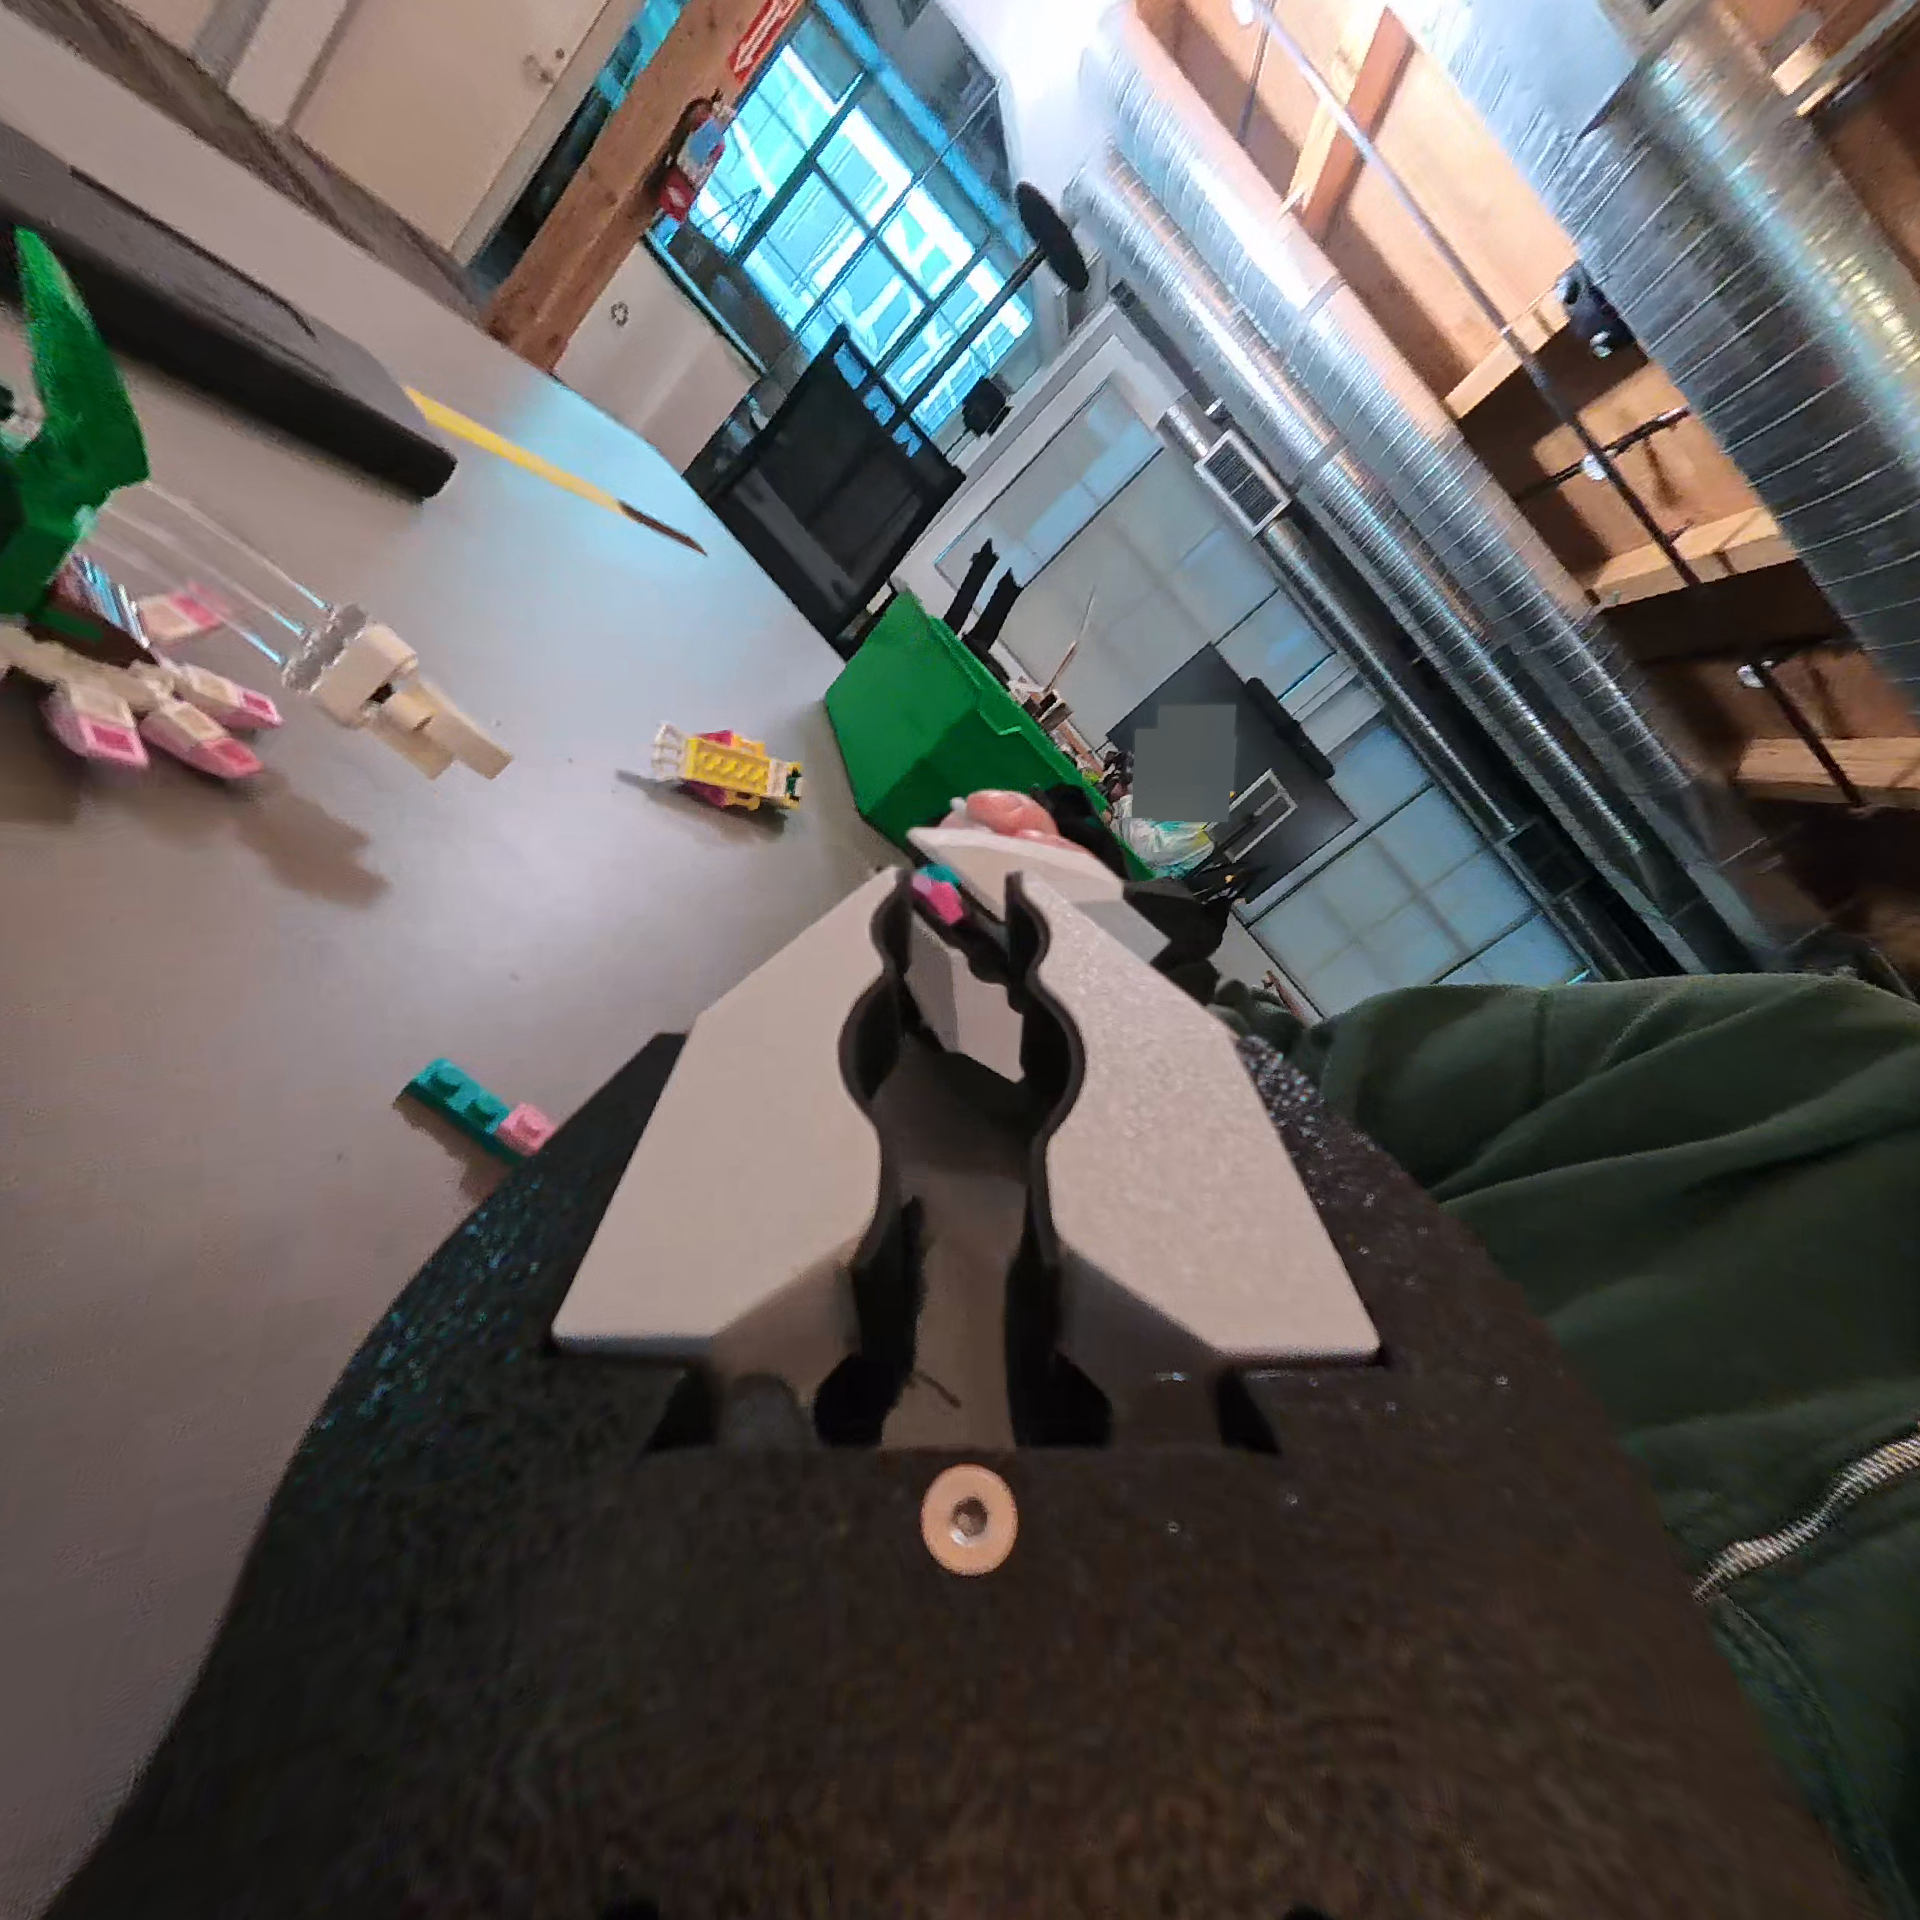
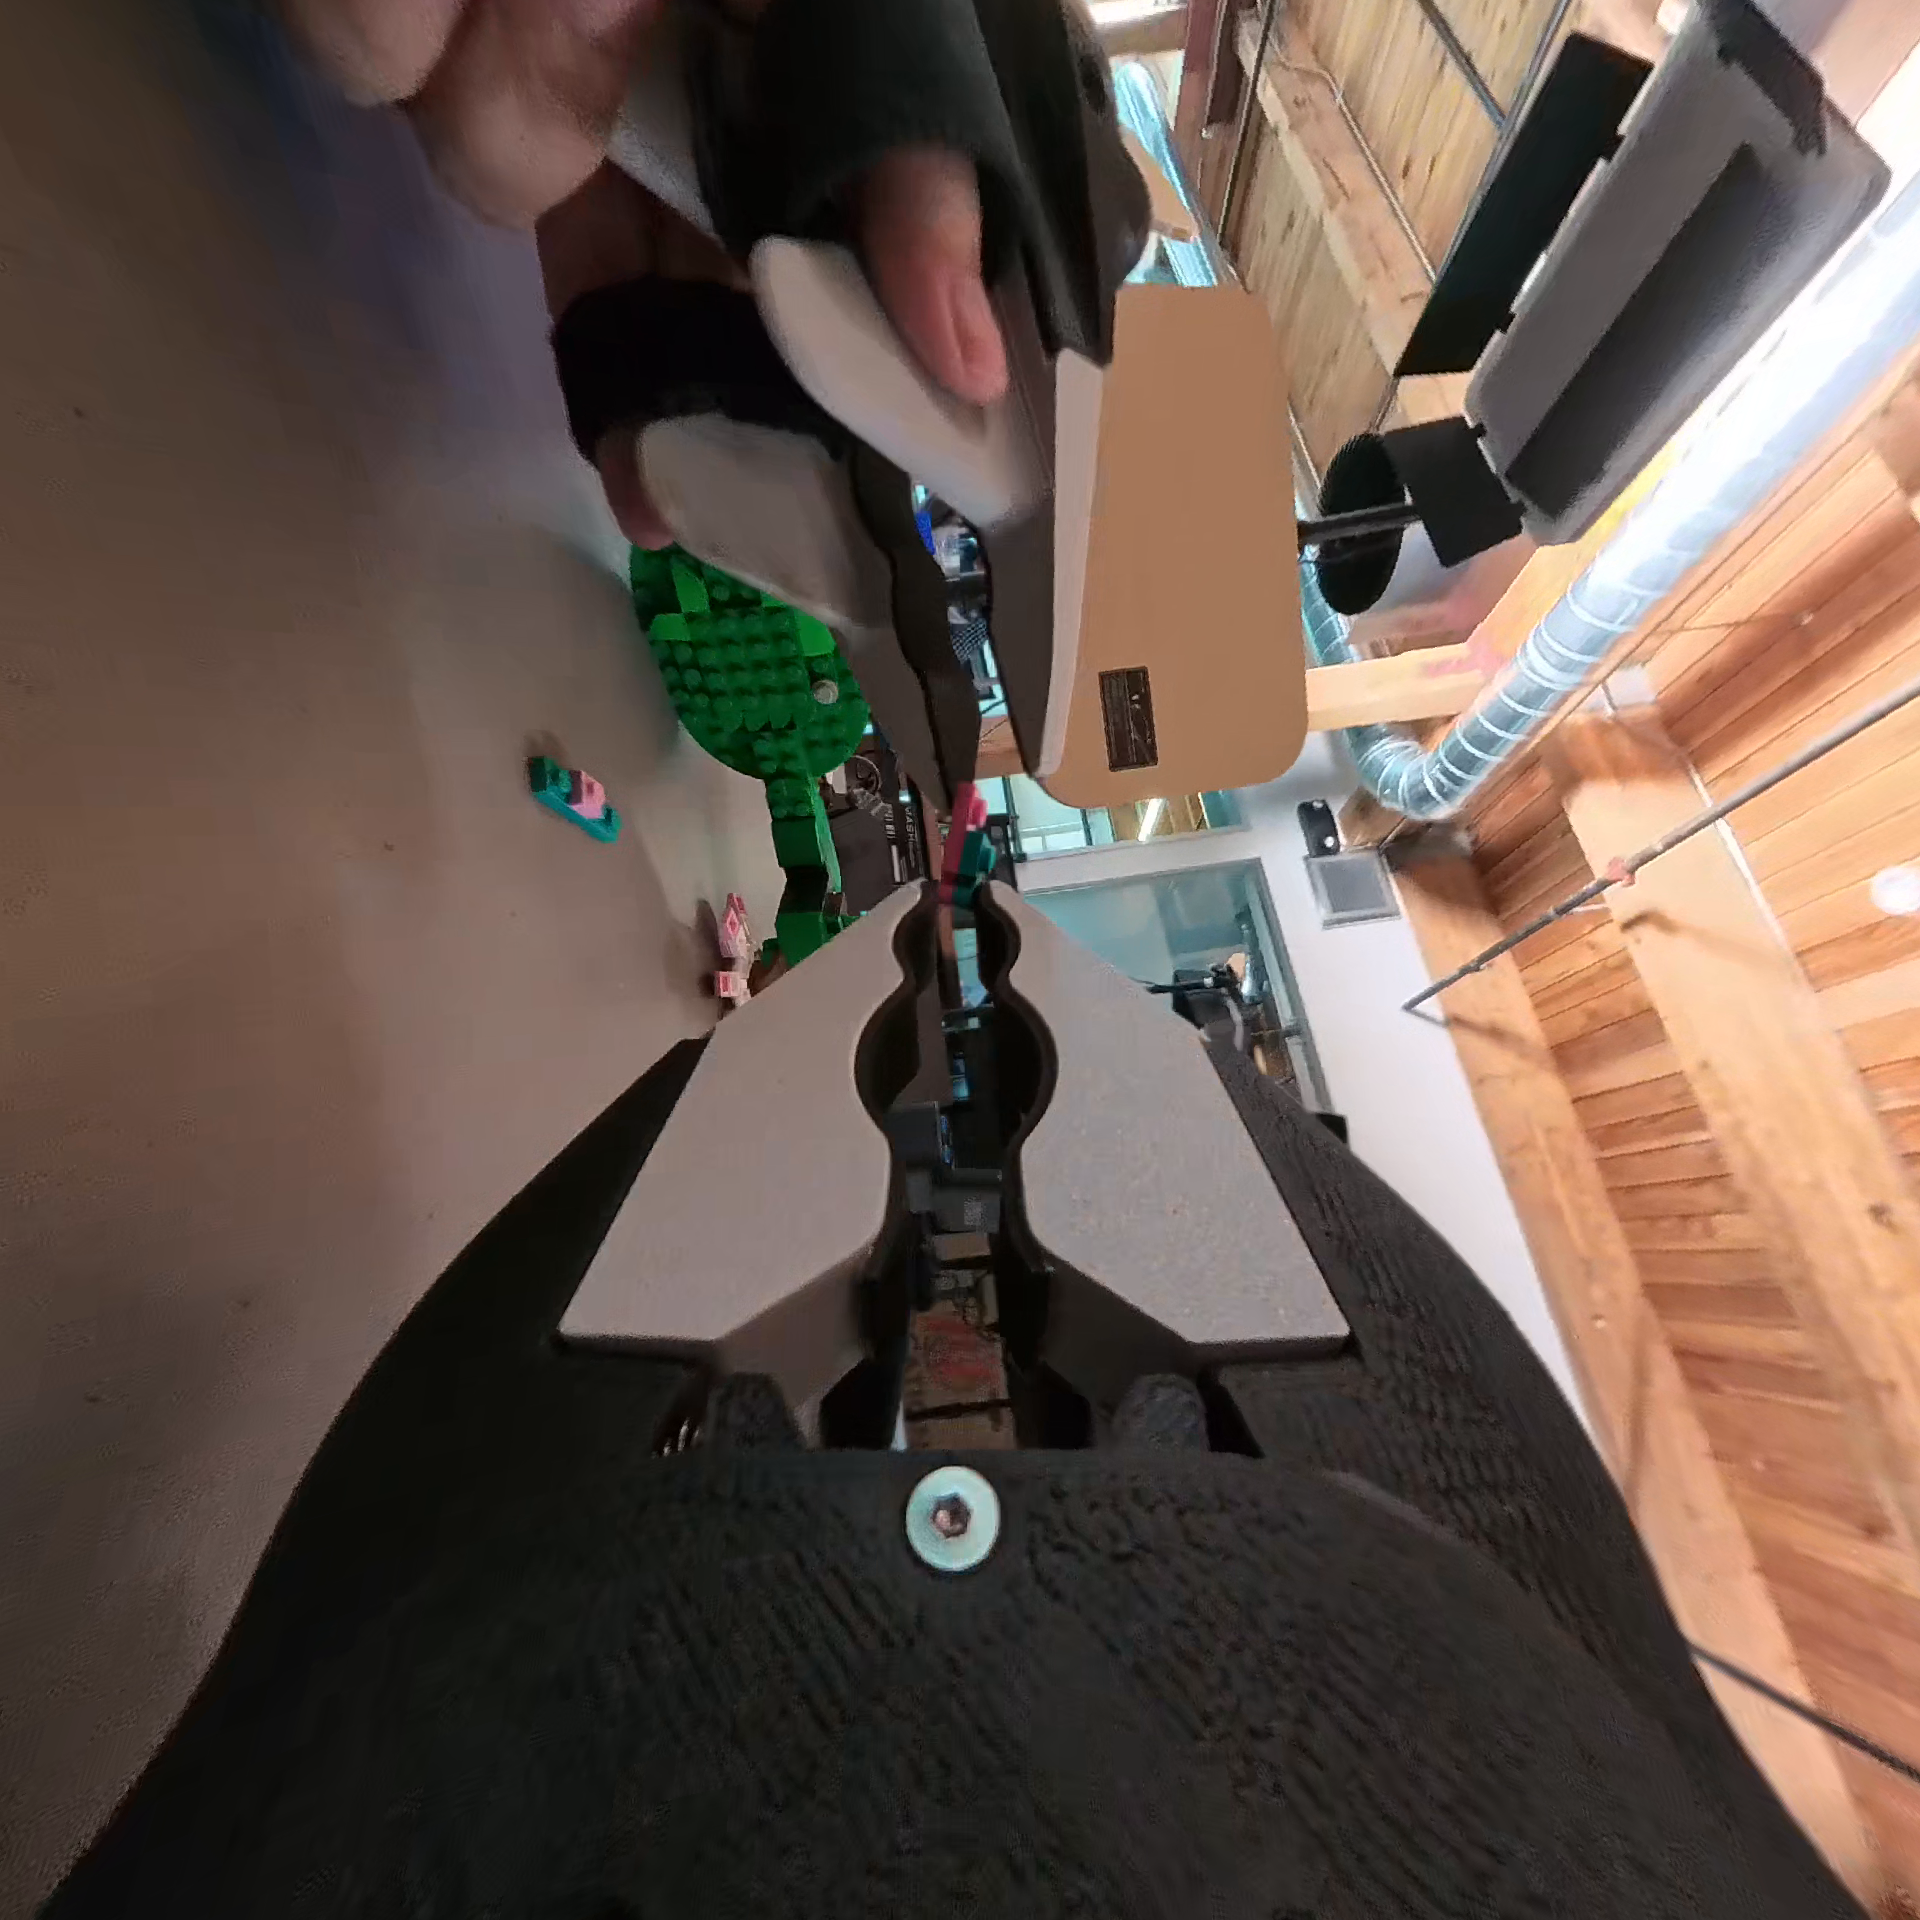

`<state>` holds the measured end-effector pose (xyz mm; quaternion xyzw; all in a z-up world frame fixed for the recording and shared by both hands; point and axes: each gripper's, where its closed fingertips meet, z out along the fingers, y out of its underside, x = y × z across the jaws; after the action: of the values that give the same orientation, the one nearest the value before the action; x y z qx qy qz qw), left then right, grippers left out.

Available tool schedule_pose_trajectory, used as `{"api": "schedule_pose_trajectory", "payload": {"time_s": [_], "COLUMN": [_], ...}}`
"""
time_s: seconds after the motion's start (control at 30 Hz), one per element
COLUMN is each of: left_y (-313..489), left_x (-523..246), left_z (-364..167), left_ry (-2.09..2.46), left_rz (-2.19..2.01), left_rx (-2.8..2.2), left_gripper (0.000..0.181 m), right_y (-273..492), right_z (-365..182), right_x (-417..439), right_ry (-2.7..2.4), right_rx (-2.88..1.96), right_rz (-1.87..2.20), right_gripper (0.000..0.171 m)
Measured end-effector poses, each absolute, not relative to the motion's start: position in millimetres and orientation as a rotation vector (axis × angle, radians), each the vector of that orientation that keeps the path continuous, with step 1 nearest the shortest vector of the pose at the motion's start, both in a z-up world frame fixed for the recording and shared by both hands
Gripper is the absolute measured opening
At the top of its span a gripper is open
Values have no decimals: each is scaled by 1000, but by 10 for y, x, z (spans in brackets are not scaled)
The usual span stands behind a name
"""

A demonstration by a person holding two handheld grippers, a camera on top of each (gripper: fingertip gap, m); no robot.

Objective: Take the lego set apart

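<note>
A small pink and teal lego piece (image 1: pixel 935 899) sits between the tips of my left gripper (image 1: pixel 954 902), held above the grey table (image 1: pixel 312 1039). My right gripper (image 2: pixel 954 902) meets it head-on and is shut on the same piece (image 2: pixel 964 844). One of the right gripper's grey fingers (image 1: pixel 1039 868) shows just beyond the left tips. In the right wrist view, the left gripper (image 2: pixel 948 774) comes down from above, held by a hand. On the table lie a green lego plant (image 2: pixel 748 675), pink and white flower pieces (image 1: pixel 156 717), a white piece (image 1: pixel 405 696), a yellow piece (image 1: pixel 727 769) and a teal and pink piece (image 1: pixel 478 1107).
A black pad (image 1: pixel 208 312) lies at the far left of the table. A green bin (image 1: pixel 935 717) stands at the table's far edge. A green-sleeved arm (image 1: pixel 1610 1195) is on the right. The teal and pink piece also shows in the right wrist view (image 2: pixel 577 795).
</note>
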<state>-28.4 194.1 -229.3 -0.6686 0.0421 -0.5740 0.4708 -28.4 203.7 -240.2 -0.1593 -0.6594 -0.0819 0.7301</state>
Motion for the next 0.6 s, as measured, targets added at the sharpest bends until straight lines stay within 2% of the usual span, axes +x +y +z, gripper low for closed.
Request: {"api": "schedule_pose_trajectory", "payload": {"time_s": [0.23,0.3,0.37,0.5,0.6], "left_y": [1929,1951,1964,1971,1980], "left_x": [-270,-318,-350,-340,-344], "left_z": [-2416,-2491,-2532,-2604,-2631], "left_ry": [133,179,232,308,316], "left_rz": [-1347,-1204,-1078,-942,-923], "left_rx": [-1727,-1788,-1826,-1880,-1886], "left_gripper": [3,0,0,0,0], "right_y": [2015,2040,2048,1986,1960], "right_z": [-2449,-2492,-2554,-2636,-2676], "right_x": [-297,-303,-304,-318,-346], "right_ry": [-1475,-1499,-1541,-1597,-1610], "right_rx": [-327,-428,-542,-598,-632], "right_rz": [-209,-98,37,108,118], "right_gripper": [7,23,30,17,16]}}
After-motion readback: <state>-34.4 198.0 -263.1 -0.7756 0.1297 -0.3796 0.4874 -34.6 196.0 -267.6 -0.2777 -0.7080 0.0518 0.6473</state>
